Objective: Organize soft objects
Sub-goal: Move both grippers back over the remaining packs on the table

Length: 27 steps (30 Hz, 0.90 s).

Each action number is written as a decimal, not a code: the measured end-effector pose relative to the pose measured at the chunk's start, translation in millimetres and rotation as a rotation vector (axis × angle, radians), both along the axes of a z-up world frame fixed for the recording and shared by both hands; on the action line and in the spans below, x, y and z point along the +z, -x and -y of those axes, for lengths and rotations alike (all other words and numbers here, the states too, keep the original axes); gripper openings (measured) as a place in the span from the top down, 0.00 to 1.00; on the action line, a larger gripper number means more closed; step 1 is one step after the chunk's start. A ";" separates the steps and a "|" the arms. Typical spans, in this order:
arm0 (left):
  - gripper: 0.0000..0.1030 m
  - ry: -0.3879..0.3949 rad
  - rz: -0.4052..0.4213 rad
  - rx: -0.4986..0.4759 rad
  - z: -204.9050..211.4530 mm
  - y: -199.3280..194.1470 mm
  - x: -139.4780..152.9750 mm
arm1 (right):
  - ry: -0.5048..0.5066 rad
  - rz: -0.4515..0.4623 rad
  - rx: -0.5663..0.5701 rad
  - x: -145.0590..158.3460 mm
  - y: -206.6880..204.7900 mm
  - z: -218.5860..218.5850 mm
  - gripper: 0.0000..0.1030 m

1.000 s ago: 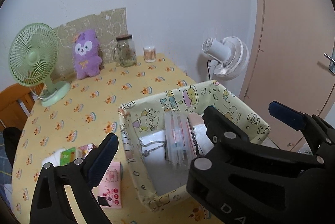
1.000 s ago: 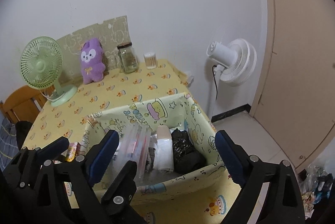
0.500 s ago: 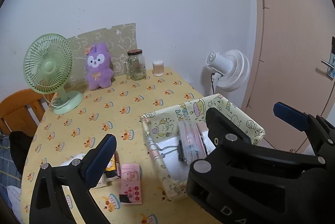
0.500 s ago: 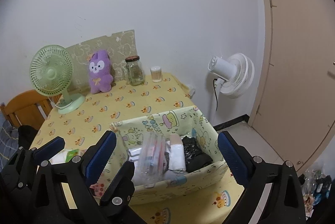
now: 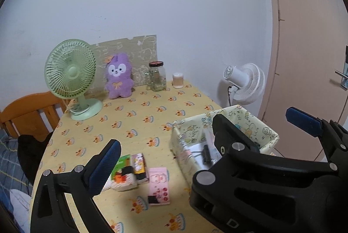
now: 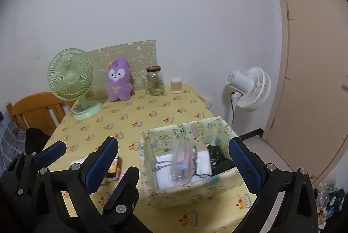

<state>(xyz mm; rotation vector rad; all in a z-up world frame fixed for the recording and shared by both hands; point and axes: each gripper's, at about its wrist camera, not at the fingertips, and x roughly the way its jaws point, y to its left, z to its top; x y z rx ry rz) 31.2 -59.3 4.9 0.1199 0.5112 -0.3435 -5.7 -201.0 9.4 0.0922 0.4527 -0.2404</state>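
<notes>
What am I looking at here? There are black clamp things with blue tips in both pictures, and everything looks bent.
Those clamps are hand-held grippers, one in each of a person's hands. Each carries a wide-angle camera looking along its fingers, which bends the view. One picture is from the left gripper, the other from the right gripper, whose jaws are opening. Both are wide open and hold nothing. Ahead is a table with a yellow patterned cloth. On it stand a fabric storage box with bags and folded items inside, small packets beside it, and a green fan, purple plush toy and glass jar at the back.
</notes>
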 end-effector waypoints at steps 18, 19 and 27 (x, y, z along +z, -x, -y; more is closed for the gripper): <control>0.00 0.019 0.018 0.059 -52.0 12.2 -6.9 | 0.006 -0.011 0.085 -8.0 2.2 -54.4 0.00; 0.00 0.020 0.016 0.062 -54.7 11.8 -9.3 | 0.012 -0.012 0.087 -9.3 1.5 -56.7 0.00; 0.00 0.019 -0.012 0.091 -71.9 6.5 -29.5 | 0.025 -0.042 0.122 -29.0 -8.5 -74.6 0.00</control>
